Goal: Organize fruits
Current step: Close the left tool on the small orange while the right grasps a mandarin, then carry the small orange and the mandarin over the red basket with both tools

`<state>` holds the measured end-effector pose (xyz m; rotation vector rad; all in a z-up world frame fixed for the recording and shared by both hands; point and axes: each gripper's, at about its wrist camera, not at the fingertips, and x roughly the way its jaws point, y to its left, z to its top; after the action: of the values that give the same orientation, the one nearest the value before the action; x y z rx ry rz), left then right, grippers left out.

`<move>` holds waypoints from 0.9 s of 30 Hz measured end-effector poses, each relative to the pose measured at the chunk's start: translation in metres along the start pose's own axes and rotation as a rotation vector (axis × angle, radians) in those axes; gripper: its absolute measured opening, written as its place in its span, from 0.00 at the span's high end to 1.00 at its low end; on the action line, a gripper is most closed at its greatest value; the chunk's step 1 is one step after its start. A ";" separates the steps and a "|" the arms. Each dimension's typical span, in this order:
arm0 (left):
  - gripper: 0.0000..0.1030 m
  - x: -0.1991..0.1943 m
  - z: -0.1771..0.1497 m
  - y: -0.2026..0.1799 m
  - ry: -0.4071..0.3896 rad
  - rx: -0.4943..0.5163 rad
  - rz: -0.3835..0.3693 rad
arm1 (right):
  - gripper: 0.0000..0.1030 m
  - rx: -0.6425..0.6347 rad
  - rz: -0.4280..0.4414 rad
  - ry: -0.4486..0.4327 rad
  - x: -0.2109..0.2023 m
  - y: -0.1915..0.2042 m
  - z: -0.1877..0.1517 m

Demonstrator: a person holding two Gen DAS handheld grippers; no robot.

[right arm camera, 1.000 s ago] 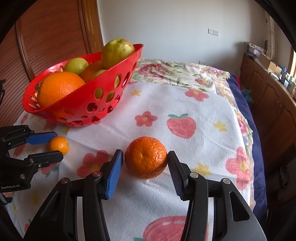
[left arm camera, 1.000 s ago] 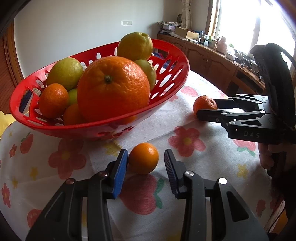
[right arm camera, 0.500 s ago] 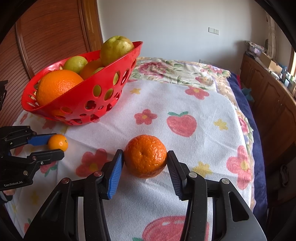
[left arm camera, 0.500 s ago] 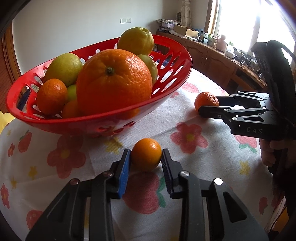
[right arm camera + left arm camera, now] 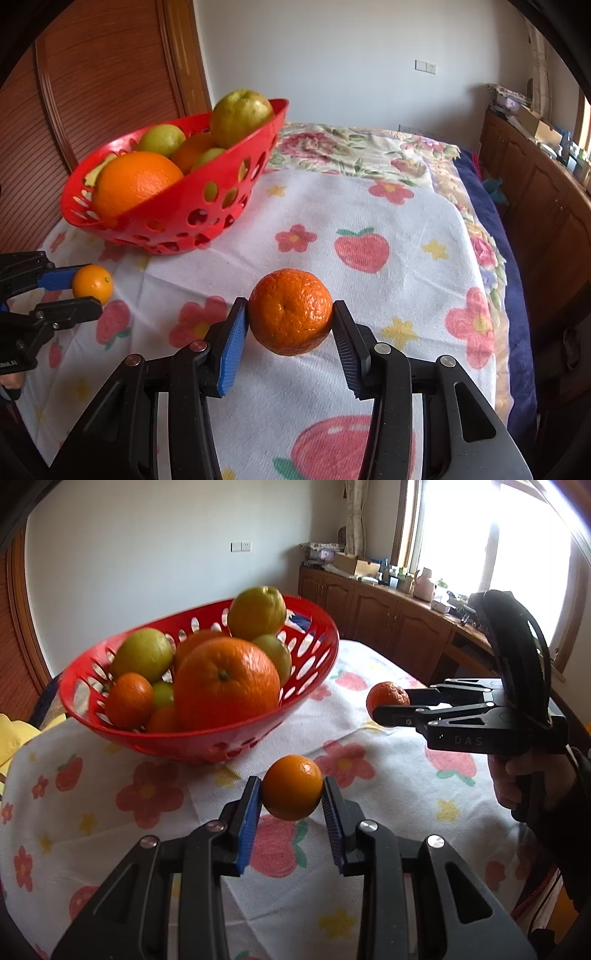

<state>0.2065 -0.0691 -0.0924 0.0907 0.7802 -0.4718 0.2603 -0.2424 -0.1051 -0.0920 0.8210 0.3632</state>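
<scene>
Left gripper (image 5: 291,797) clamped on small smooth orange (image 5: 292,787), held just in front of red basket (image 5: 207,738), navel dimple facing up and right. Right gripper (image 5: 290,325) clamped on bumpy mandarin (image 5: 290,311), stem dimple facing camera, underside at floral cloth (image 5: 369,206), contact unclear. Both fruits roundish, no real long axis. Basket tilted, piled with big orange (image 5: 226,682) and yellow-green citrus (image 5: 256,613).
</scene>
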 end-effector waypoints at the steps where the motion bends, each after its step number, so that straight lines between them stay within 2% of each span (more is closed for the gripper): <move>1: 0.70 -0.004 0.000 0.001 -0.005 0.000 0.001 | 0.55 0.000 -0.001 -0.003 -0.002 0.001 0.000; 8: 0.70 -0.028 0.004 -0.001 -0.054 0.002 -0.009 | 0.55 -0.005 0.001 -0.039 -0.023 0.007 0.002; 16: 0.70 -0.055 0.030 0.007 -0.140 0.005 0.026 | 0.55 -0.016 0.007 -0.111 -0.049 0.015 0.020; 21: 0.70 -0.057 0.044 0.022 -0.167 -0.001 0.060 | 0.55 -0.040 0.023 -0.159 -0.060 0.026 0.040; 27: 0.70 -0.052 0.051 0.040 -0.182 -0.015 0.094 | 0.55 -0.079 0.041 -0.178 -0.054 0.042 0.061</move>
<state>0.2260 -0.0267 -0.0233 0.0687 0.5981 -0.3792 0.2548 -0.2051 -0.0214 -0.1151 0.6332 0.4363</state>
